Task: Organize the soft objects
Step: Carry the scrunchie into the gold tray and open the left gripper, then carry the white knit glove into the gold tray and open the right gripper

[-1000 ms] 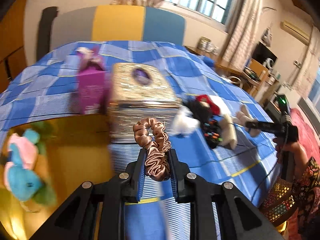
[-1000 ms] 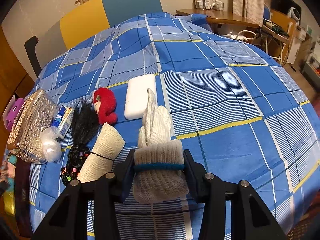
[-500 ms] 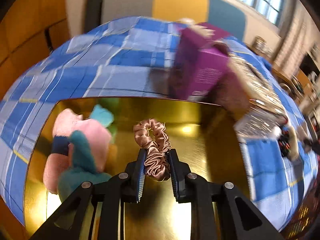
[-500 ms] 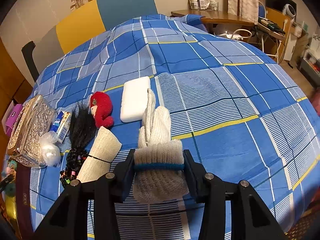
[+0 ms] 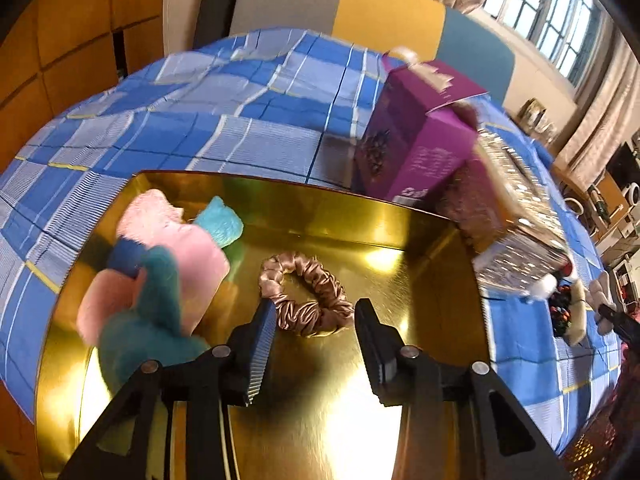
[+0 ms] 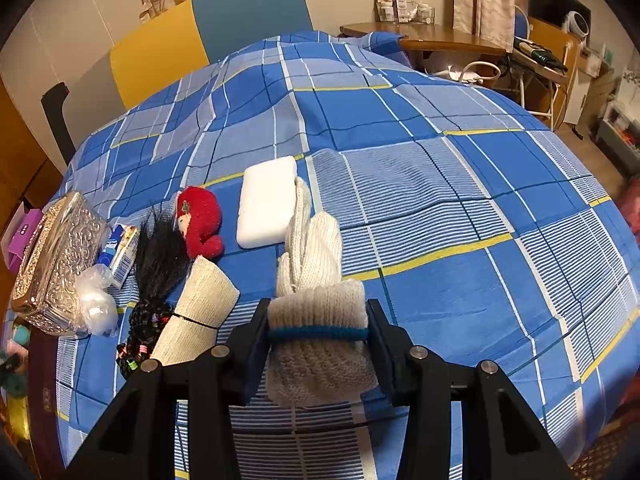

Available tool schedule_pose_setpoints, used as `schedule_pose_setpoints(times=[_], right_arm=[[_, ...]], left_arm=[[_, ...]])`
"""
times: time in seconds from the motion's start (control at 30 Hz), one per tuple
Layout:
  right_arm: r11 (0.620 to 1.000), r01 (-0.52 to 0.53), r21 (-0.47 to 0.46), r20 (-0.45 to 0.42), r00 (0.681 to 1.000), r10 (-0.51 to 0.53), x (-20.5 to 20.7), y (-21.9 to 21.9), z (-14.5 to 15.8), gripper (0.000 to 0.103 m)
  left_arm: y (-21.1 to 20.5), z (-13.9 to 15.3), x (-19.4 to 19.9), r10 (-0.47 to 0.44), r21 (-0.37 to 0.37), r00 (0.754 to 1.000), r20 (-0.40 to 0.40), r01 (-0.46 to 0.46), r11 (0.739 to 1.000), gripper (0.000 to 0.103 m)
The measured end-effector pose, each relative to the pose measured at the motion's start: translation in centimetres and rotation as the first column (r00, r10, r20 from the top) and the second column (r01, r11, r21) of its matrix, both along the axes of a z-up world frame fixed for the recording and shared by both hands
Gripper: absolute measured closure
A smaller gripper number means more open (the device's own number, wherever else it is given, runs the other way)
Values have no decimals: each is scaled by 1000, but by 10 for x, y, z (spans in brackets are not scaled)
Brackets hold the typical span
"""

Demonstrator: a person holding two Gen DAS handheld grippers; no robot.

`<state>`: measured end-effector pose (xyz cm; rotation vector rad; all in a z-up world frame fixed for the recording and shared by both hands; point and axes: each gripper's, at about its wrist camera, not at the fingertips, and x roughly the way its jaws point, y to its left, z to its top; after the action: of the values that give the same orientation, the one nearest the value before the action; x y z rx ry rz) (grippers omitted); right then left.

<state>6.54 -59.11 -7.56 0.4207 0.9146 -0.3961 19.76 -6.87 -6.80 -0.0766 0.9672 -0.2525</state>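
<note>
A pink satin scrunchie [image 5: 306, 294] lies on the gold tray [image 5: 400, 240], just ahead of my left gripper [image 5: 316, 320], which is open with the jaws apart on either side of it. Pink and teal plush pieces [image 5: 160, 272] lie at the tray's left. My right gripper [image 6: 318, 320] is shut on a cream knit glove [image 6: 316, 276] with a blue band, held above the blue plaid cloth [image 6: 440, 184]. A red plush toy [image 6: 199, 220], white sponge [image 6: 266, 208], beige roll [image 6: 196, 312] and black hair piece [image 6: 160, 248] lie on the cloth.
A purple box [image 5: 420, 136] and a silver ornate box [image 5: 516, 216] stand beside the tray's right side; the silver box also shows in the right wrist view [image 6: 56, 256]. A clear bag [image 6: 94, 300] and small carton [image 6: 122, 248] lie by it. Chairs stand behind the table.
My left gripper swung left over the gold tray, lowered and opened, letting the scrunchie go onto the tray. My right gripper kept hold of the glove and hardly moved.
</note>
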Motion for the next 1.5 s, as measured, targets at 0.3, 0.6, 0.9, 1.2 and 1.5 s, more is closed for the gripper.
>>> schedule_pose_setpoints(times=[0.3,0.6,0.9,1.2,1.5], right_arm=[[998,-24,-62,83,996,29,-5,17,19,57],[984,-168,-54,119,978,174,-11,98,28,57],[934,-358,-13,206,913,353,-6,203,58,57],[859,-509,55,230,843,486,24,291,67,57],[804,-594,33,184,794,579,71,368,58,57]], left_arm=[[27,11,-51,-12,-51,998,69,15,999,62],[30,5,-73,-62,-44,996,56,65,997,62],[25,6,-84,-86,-60,994,71,90,994,62],[38,6,-89,-69,-90,996,62,74,993,62],[49,8,-92,-70,-106,996,61,76,991,62]])
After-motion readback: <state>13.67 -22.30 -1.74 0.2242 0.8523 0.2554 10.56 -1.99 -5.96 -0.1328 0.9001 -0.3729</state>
